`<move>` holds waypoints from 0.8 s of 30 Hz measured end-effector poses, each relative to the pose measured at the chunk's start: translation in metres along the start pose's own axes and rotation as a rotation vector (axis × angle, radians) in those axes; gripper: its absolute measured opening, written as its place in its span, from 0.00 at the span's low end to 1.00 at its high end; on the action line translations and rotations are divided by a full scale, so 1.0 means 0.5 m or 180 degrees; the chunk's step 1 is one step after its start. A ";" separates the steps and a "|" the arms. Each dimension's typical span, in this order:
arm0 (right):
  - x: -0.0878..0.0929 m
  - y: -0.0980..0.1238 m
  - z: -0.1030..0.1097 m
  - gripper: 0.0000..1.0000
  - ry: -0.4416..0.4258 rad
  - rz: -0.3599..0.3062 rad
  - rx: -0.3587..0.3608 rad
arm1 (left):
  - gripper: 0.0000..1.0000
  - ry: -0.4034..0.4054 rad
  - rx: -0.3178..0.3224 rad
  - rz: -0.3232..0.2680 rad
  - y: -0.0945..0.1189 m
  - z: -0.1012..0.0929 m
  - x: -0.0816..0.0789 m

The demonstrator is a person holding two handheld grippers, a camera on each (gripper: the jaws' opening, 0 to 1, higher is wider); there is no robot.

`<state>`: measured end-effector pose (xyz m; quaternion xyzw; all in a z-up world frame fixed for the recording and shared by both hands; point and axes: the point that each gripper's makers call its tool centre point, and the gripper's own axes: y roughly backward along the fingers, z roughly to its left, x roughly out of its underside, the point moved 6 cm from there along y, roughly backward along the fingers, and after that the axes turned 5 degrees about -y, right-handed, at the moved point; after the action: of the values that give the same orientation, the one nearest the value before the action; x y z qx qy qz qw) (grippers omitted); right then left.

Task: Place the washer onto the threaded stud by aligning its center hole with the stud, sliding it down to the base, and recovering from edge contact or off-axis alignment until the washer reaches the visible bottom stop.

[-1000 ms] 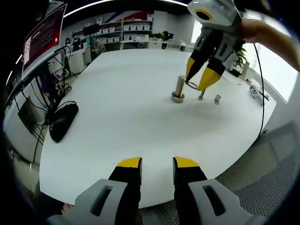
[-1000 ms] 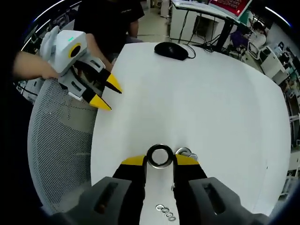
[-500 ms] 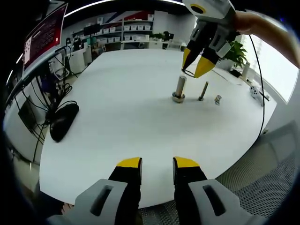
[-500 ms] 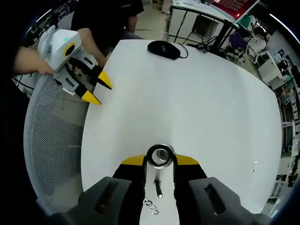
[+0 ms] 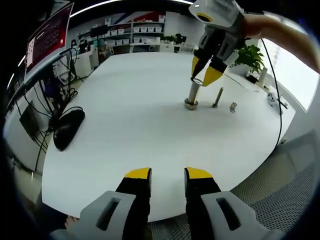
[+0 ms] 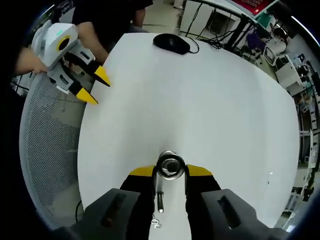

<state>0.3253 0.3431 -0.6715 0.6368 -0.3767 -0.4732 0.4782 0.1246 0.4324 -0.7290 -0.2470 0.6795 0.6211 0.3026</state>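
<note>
- A right claw (image 6: 170, 171) pinches a steel washer (image 6: 170, 165) by its rim, jaws closed on opposite edges, the ring poised just over the top of the threaded stud (image 5: 192, 93) on a white worktop (image 5: 135, 110).
- Seen from the left gripper view, the right claw (image 5: 202, 76) hangs above the upright stud, with a thinner bolt (image 5: 218, 97) standing beside it.
- The left claw (image 5: 168, 175) waits at the worktop's near edge, jaws slightly apart and empty.
- The washer looks light, rigid and slick; an edge grip probably suits it best, leaving the centre hole free, though it could pivot or slip on contact with the threads.
</note>
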 end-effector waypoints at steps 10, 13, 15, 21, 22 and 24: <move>0.008 -0.023 -0.009 0.23 0.0033 0.0094 -0.0048 | 0.24 0.0015 0.0002 -0.0008 -0.001 0.002 0.000; 0.008 -0.029 -0.010 0.23 0.0030 0.0103 -0.0064 | 0.24 0.0028 0.0002 -0.0017 -0.001 0.003 0.000; 0.010 -0.041 -0.010 0.23 0.0031 0.0124 -0.0089 | 0.24 0.0035 0.0000 -0.0014 -0.001 0.003 0.000; 0.017 -0.067 -0.010 0.23 0.0034 0.0151 -0.0123 | 0.24 0.0040 0.0000 -0.0010 -0.001 0.003 0.000; 0.017 -0.070 -0.009 0.23 0.0039 0.0150 -0.0132 | 0.24 0.0041 -0.0001 -0.0010 0.000 0.002 0.000; 0.018 -0.073 -0.007 0.23 0.0038 0.0163 -0.0135 | 0.24 0.0036 -0.0001 -0.0007 -0.001 0.003 0.001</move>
<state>0.3323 0.3450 -0.7084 0.6193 -0.3799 -0.4650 0.5059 0.1248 0.4337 -0.7296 -0.2513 0.6808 0.6195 0.2994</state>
